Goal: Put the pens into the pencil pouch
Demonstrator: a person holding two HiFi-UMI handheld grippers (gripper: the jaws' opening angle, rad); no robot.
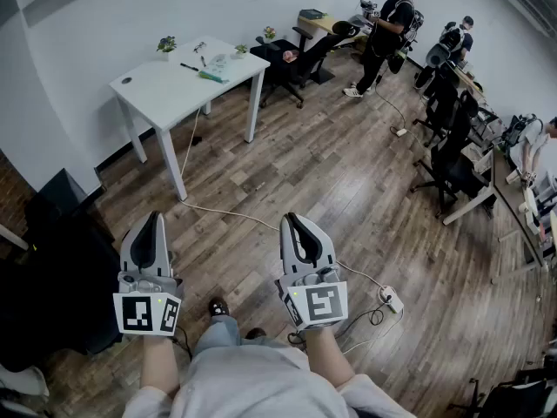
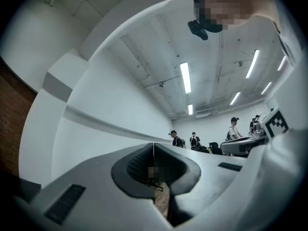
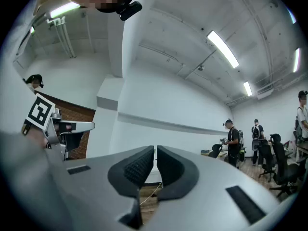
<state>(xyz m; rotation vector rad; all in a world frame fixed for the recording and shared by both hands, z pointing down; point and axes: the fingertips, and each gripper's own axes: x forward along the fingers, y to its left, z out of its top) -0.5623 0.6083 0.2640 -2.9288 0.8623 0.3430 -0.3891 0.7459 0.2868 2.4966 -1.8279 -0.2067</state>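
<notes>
A white table [image 1: 165, 94] stands far ahead at the upper left of the head view. On it lie a green item [image 1: 211, 77], possibly the pouch, and a dark pen-like thing [image 1: 189, 66]; both are too small to make out. My left gripper [image 1: 157, 216] [image 2: 153, 144] is held low over the wooden floor, well short of the table, shut with nothing in it. Beside it my right gripper [image 1: 290, 219] [image 3: 155, 148] has its tips almost touching, only a thin slit between them, and holds nothing.
Small potted plants [image 1: 166, 44] stand at the table's back edge. A white cable [image 1: 235, 214] runs across the floor to a power strip [image 1: 389, 299]. Office chairs [image 1: 448, 159] and desks line the right side. A person [image 1: 383, 24] stands at the back. A dark bulky object [image 1: 52, 268] sits at my left.
</notes>
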